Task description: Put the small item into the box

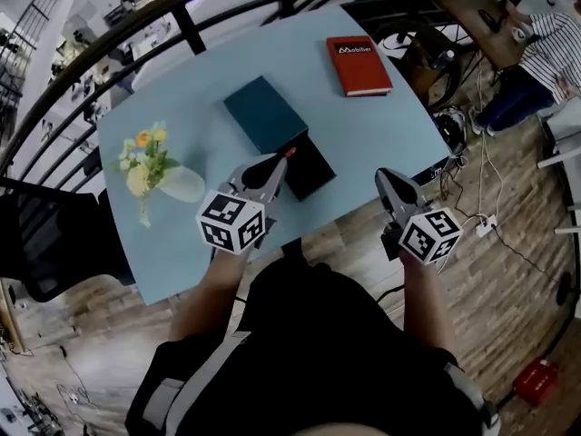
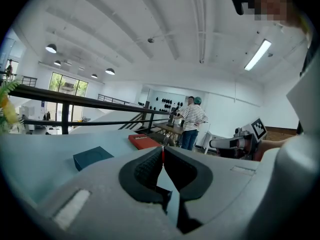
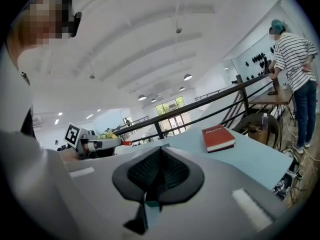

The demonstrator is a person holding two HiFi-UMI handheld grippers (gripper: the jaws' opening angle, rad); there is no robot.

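Note:
My left gripper (image 1: 283,157) is shut on a small red item (image 1: 290,152), which shows as a red sliver (image 2: 162,153) between the closed jaw tips in the left gripper view. It is held above the near end of a flat black box part (image 1: 311,168) on the light blue table (image 1: 381,125). A dark teal box part (image 1: 264,112) lies just beyond, touching the black one; it also appears in the left gripper view (image 2: 92,157). My right gripper (image 1: 385,178) hovers over the table's near right edge, shut with nothing in it (image 3: 160,151).
A red book (image 1: 359,64) lies at the table's far right. A vase of yellow flowers (image 1: 150,166) stands at the left. A black railing (image 1: 191,30) runs behind the table. A person in a striped shirt (image 1: 545,48) stands off to the right.

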